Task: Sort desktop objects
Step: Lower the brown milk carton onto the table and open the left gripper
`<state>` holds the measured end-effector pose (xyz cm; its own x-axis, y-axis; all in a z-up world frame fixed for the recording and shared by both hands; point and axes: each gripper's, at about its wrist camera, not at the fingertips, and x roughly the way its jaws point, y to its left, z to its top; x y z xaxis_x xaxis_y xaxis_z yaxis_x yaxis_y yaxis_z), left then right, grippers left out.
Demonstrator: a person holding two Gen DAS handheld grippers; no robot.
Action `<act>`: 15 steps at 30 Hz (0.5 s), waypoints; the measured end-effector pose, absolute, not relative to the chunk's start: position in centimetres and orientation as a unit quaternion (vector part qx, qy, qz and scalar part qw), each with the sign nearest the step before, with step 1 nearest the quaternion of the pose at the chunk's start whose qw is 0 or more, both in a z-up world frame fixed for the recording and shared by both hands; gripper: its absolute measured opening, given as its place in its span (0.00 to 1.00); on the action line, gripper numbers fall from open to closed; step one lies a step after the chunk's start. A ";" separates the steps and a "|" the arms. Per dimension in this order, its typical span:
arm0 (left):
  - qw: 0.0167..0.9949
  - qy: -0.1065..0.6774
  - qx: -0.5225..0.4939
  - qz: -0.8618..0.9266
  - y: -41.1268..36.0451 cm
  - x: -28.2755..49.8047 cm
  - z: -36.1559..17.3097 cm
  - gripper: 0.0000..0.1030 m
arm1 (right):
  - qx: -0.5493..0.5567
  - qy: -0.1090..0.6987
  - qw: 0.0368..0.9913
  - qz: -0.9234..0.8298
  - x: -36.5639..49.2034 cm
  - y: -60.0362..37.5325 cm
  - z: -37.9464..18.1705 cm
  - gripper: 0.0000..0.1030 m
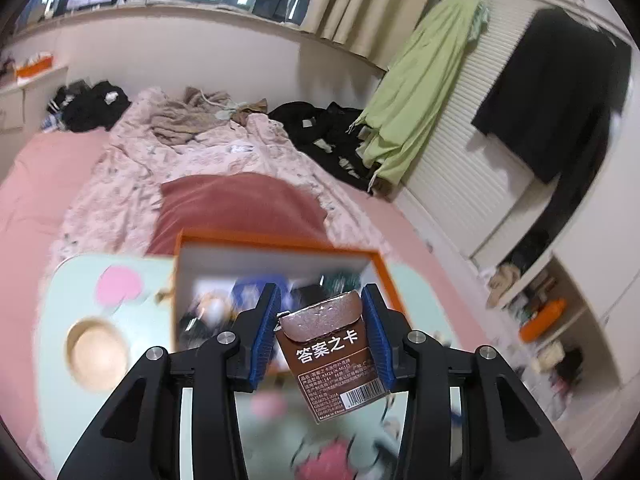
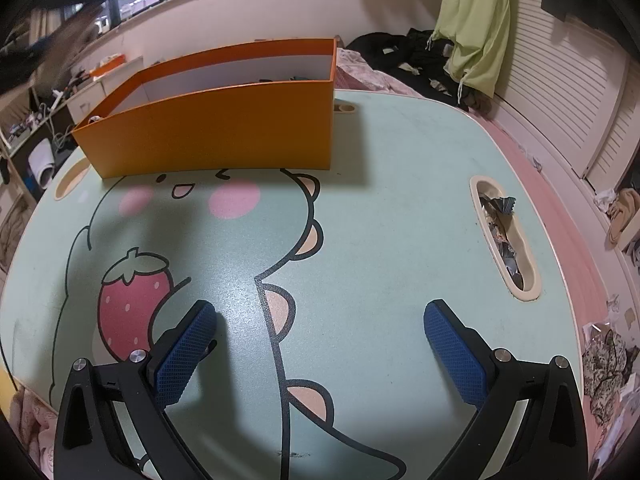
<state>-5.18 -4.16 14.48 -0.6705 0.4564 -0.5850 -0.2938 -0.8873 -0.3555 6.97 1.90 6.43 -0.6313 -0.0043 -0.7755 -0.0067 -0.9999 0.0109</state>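
Observation:
My left gripper [image 1: 322, 320] is shut on a brown card box [image 1: 334, 356] with white Chinese print and a barcode. It holds the box in the air above the open orange storage box [image 1: 276, 246], which has several blurred items inside. In the right wrist view the same orange box [image 2: 216, 128] stands at the far side of the mint-green cartoon table [image 2: 380, 208]. My right gripper [image 2: 320, 340] is open and empty, low over the table's near half.
A slot [image 2: 505, 236] in the table's right side holds crumpled wrappers. A round cup recess [image 1: 96, 354] is at the table's left. A bed with a pink quilt [image 1: 180, 168] and clothes lies behind. A louvered wardrobe [image 2: 560, 92] stands to the right.

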 end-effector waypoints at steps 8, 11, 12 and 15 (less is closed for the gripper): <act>0.172 -0.137 -0.399 0.890 -3.3 -1.2 5.0 0.44 | -0.428 0.001 -0.005 0.904 6.3 1.6 6.6 1.00; 0.120 -0.097 -0.431 0.889 -2.7 -1.7 3.4 0.49 | -0.426 -0.005 -0.022 0.905 6.0 1.1 7.0 0.90; 0.101 -0.082 -0.431 0.893 -2.7 -1.5 3.4 0.51 | -0.417 -0.004 -0.034 0.908 6.1 1.1 7.4 0.80; 0.081 -0.081 -0.399 0.910 -3.8 0.7 3.3 0.68 | -0.373 0.005 -0.066 0.926 5.9 0.7 10.5 0.75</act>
<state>0.69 -3.84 3.30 -0.6689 0.2130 -0.7121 -0.0835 -0.9735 -0.2128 5.92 0.74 10.47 -0.7134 -0.1264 -0.6893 0.1185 -0.9912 0.0590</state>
